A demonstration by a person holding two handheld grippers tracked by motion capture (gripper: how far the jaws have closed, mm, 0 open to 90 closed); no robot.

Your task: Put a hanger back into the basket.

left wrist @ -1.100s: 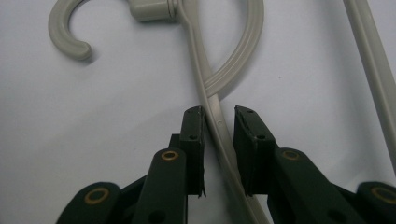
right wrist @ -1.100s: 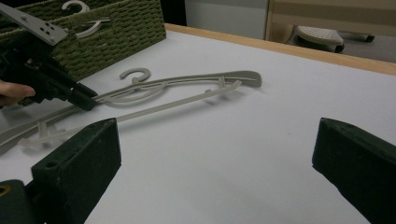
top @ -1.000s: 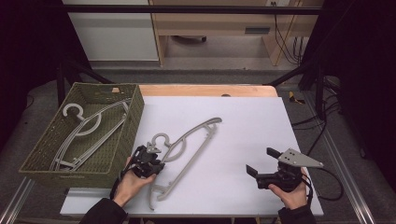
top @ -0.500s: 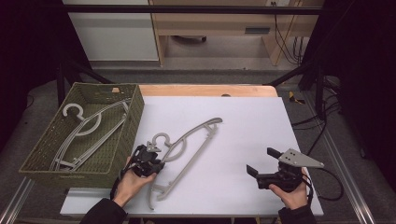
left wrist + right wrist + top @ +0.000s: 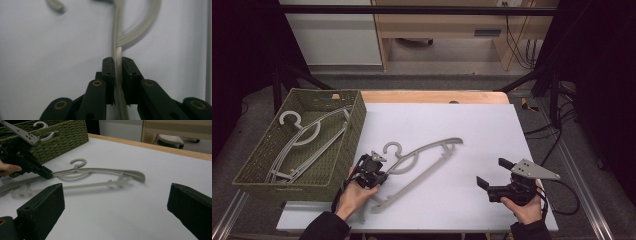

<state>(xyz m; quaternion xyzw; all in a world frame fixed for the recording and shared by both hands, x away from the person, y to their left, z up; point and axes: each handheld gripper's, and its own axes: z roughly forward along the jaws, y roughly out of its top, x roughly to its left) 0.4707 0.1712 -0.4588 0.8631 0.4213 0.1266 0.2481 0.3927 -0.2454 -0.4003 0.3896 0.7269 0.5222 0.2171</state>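
A grey plastic hanger point(image 5: 427, 155) lies flat on the white tabletop, hook toward the basket. My left gripper point(image 5: 383, 177) is at the hanger's near-left end, and its jaws have just been closing on one thin arm of it. In the left gripper view the pads point(image 5: 109, 72) press that arm point(image 5: 117, 25) from both sides, just below the curved neck. My right gripper point(image 5: 495, 173) rests at the front right, held in a hand, its jaws wide apart with nothing between them. From the right gripper view the hanger point(image 5: 100, 171) lies ahead, and the left gripper point(image 5: 48, 175) bites its left end.
A green woven basket point(image 5: 357, 120) stands at the left with two more grey hangers point(image 5: 307, 135) inside. A wooden strip point(image 5: 437, 96) runs along the table's far edge. Black frame bars and cables surround the table.
None of the hands, grippers or the hanger has visibly shifted on the table.
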